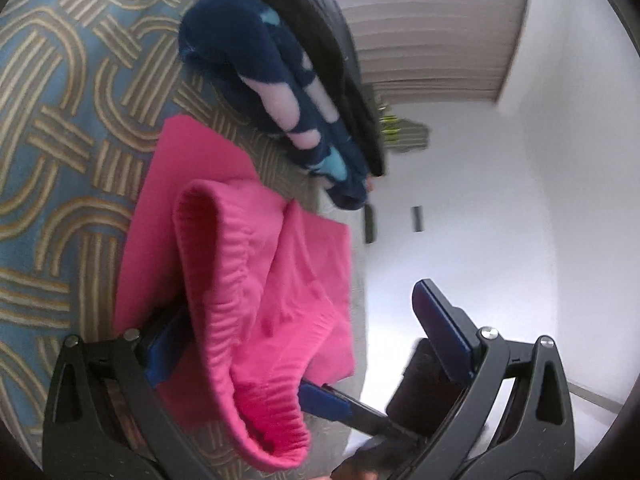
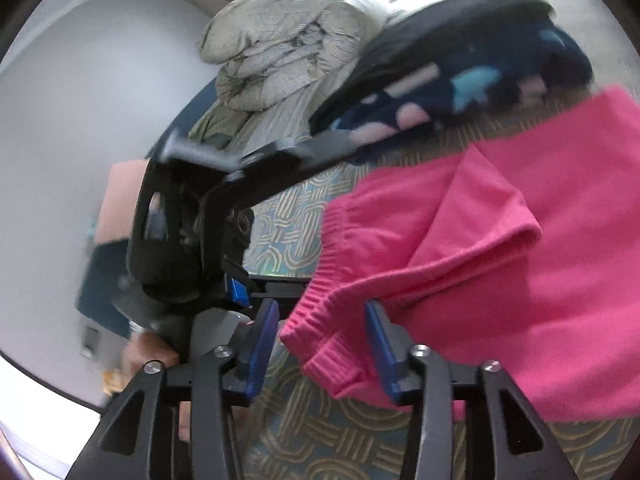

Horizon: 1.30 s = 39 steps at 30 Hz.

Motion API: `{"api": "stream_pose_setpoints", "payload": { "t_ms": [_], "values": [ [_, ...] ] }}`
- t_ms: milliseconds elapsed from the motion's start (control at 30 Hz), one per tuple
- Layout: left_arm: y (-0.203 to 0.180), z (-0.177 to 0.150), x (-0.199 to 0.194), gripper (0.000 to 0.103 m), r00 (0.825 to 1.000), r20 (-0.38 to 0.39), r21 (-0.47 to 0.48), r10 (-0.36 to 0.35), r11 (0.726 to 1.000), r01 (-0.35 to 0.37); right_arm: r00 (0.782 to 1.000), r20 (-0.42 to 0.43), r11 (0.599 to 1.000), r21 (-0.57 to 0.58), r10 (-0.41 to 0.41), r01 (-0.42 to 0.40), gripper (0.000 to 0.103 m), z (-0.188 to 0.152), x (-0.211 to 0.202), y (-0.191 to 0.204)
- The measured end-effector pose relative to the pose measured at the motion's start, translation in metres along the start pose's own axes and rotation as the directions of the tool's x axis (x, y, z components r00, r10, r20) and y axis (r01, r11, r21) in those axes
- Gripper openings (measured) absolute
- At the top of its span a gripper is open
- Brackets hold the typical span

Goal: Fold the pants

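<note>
One pair of pink pants (image 2: 500,240) lies folded beside two stacked dark garments (image 1: 288,80); both grippers, left gripper (image 1: 304,344) and right gripper (image 2: 324,348), stand released around its waistband.

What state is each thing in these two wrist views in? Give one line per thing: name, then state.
pink pants: partly folded, waistband bunched, lying on the patterned bedspread.
left gripper: open, waistband draped over one finger.
right gripper: open, waistband edge between its fingers, not pinched.
navy patterned garment: folded, stacked.
black garment: folded, against the navy one.
grey duvet: bundled up.

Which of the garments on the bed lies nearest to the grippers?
The pink pants, their ribbed waistband between the fingers; the dark patterned garment lies farther back.
</note>
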State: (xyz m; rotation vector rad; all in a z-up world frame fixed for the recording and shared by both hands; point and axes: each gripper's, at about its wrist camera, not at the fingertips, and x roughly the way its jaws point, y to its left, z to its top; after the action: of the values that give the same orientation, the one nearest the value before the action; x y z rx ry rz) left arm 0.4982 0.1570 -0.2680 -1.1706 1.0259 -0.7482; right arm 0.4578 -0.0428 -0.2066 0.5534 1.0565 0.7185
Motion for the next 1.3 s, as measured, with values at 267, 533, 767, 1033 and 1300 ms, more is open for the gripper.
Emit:
{"api": "stream_pose_setpoints", "payload": {
  "t_ms": [267,533,767,1033,1300],
  "values": [
    [0.004,-0.013,-0.016,0.102,0.991,0.025,0.124,-0.129,0.984,0.125,0.994,0.107,0.958,0.285,-0.031,0.0,0.057,0.027,-0.06,-0.048],
    [0.004,-0.018,-0.027,0.102,0.988,0.005,0.14,-0.154,0.978,0.151,0.995,-0.001,0.921,0.377,-0.103,0.095,0.025,0.052,-0.016,-0.062],
    [-0.003,-0.023,-0.025,0.102,0.995,-0.014,0.194,-0.097,0.976,0.098,0.995,-0.101,0.93,0.368,0.011,0.027,0.016,0.09,0.038,-0.032],
    [-0.01,-0.026,-0.023,0.102,1.0,-0.006,0.216,-0.005,0.976,0.006,0.978,0.047,0.914,0.35,0.202,-0.206,0.084,0.081,-0.004,-0.032],
    [-0.018,-0.02,-0.011,0.023,0.96,0.074,0.235,0.271,0.93,-0.281,0.969,0.146,0.899,0.366,0.201,-0.241,0.084,0.028,-0.098,-0.083]
  ]
}}
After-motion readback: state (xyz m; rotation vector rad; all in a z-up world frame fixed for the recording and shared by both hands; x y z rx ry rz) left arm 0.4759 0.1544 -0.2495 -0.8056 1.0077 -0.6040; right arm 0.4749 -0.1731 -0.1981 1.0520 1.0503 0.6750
